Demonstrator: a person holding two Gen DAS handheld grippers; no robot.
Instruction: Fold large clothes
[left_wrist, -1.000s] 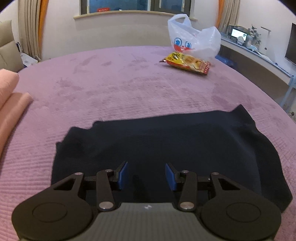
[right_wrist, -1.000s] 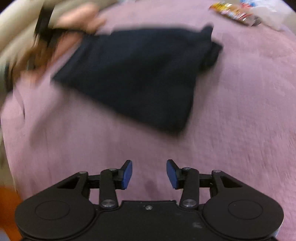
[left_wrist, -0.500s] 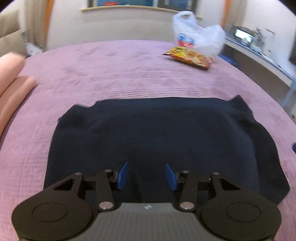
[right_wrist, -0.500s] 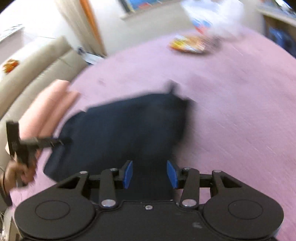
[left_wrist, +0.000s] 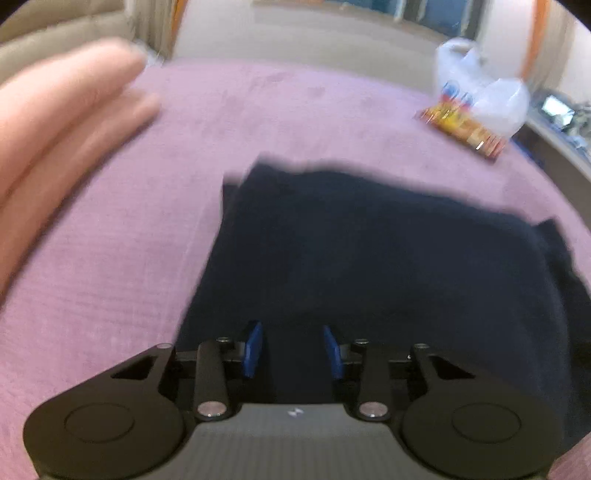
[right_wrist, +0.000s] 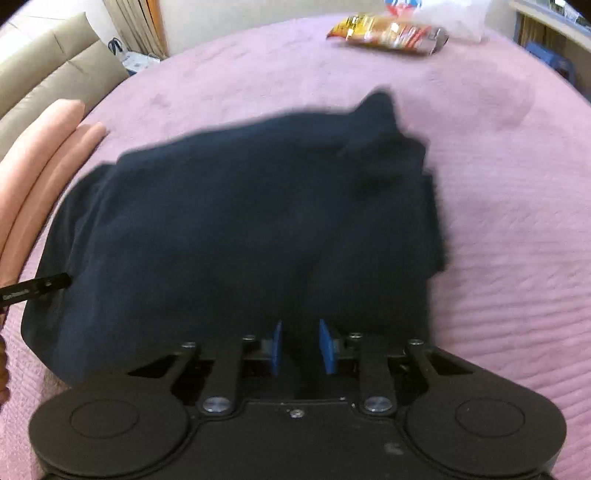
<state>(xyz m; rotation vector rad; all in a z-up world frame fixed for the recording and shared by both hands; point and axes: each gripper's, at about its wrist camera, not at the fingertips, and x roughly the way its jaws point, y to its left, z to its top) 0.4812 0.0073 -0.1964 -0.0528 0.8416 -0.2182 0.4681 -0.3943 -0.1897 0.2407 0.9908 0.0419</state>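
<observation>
Right gripper (right_wrist: 300, 347) low over the near edge of the dark garment (right_wrist: 240, 229), blue pads narrowed, its jaws just closing, cloth under the gap but the pinch itself is too dark to call. Left gripper (left_wrist: 293, 349) likewise over the garment's (left_wrist: 369, 251) near edge, jaws just closing, gap wider, no clear bite. The garment lies folded on the purple bedspread (right_wrist: 498, 221); a second ago it sat farther ahead of both grippers. Left of it, pink rolls (right_wrist: 40, 162). At the far side, a yellow snack packet (right_wrist: 388, 31), print unreadable, beside a white bag (left_wrist: 480, 96) with a blurred cartoon face.
</observation>
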